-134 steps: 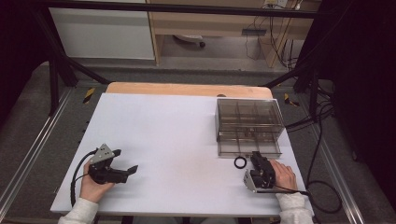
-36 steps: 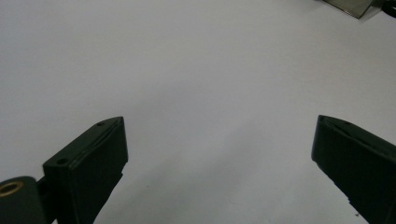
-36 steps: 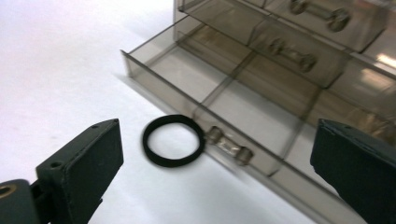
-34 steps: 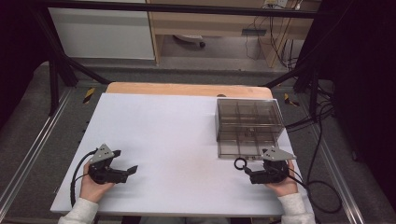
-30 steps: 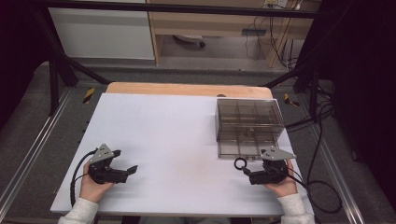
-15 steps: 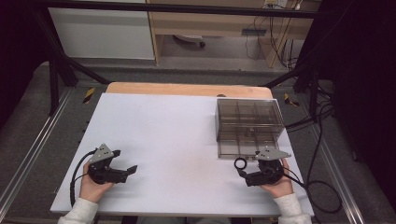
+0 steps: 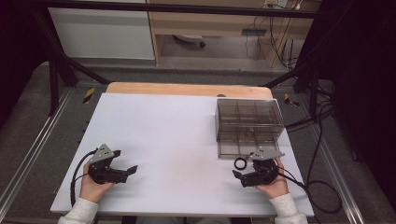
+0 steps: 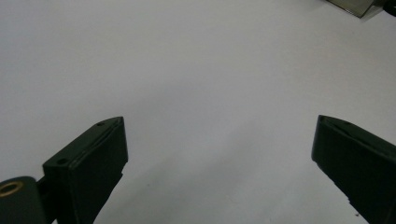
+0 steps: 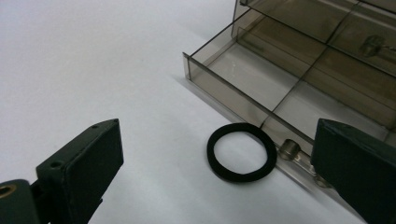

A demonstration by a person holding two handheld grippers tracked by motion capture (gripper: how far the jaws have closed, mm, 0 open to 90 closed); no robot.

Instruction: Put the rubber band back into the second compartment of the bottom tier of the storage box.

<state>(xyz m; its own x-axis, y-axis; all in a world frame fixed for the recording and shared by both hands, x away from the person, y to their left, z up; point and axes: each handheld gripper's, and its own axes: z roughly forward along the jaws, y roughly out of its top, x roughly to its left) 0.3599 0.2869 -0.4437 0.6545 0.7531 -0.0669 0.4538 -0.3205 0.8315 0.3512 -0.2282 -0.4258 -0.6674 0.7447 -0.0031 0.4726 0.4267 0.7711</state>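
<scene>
Right tool point(image 9: 215, 172) agape just short of black ring point(image 9: 241, 151).

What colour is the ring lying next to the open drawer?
The ring is black, clearest in the right gripper view.

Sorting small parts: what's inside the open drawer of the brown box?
The drawer is split into compartments; the near ones look empty. A small part sits in a farther one. The rest is hidden under the box.
</scene>
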